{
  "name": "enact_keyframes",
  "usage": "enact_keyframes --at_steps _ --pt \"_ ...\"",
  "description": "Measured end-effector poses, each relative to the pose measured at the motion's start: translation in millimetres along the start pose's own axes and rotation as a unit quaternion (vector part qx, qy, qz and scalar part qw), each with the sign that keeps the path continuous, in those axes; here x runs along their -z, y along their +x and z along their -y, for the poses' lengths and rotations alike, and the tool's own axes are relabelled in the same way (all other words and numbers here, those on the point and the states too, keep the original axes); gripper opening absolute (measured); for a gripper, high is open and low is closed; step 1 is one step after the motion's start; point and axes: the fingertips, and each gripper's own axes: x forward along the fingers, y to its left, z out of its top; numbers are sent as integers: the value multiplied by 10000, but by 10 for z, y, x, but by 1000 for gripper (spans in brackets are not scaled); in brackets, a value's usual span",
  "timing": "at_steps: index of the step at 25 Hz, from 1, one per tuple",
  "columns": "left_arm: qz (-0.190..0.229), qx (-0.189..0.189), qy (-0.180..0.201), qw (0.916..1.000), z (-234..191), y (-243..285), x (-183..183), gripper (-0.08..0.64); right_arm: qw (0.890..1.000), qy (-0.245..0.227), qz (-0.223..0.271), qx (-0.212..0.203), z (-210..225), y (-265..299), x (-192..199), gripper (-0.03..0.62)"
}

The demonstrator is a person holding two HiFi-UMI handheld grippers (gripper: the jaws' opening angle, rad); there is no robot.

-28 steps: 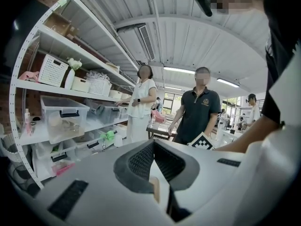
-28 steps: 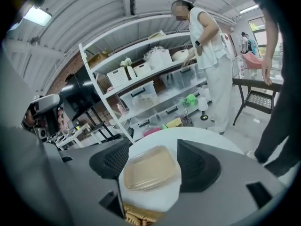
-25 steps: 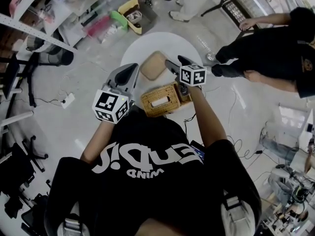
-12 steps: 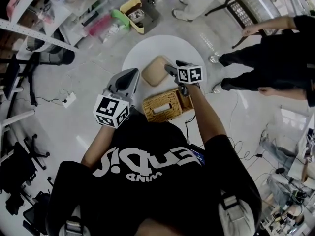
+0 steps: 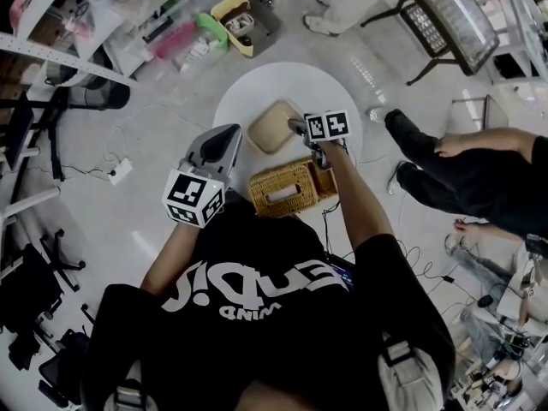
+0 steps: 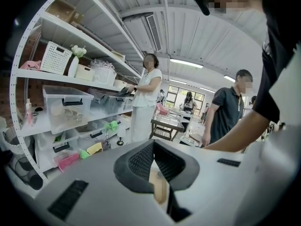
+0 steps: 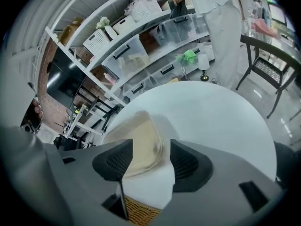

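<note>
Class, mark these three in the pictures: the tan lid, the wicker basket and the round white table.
tan lid [image 5: 272, 127]: head view, centre of its top.
wicker basket [image 5: 301, 178]: head view, woven top beside the slot.
round white table [image 5: 287, 82]: head view, bare top beyond the lid.

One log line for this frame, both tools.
left tool shut, pointing at shelves | right tool open at tan container | wicker box beside container | white round table

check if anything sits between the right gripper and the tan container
Nothing visible does. The right gripper has its jaws apart, and the tan container lies straight ahead on the table, partly between them. The basket sits behind, nearer the person.
</note>
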Motion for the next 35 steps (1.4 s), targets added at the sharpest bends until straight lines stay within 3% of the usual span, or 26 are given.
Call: enact_keyframes --at_steps 5,10,23,25,35 --pt "-10 7 -22 10000 6 17 17 -3 9999 -93 41 29 15 -30 -3 219" --pt "3 49 -38 10000 29 27 36 -3 9995 -261 161 114 11 -85 -16 149" --pt "56 113 -58 9999 99 47 4 -3 9993 -218 301 83 -26 -286 -54 77" --pt "73 132 -55 9999 113 53 -11 -3 9992 -185 358 78 -39 -341 -73 40" --pt "136 199 -29 9997 270 32 -7 -3 9960 -159 879 -64 -218 -664 -145 38"
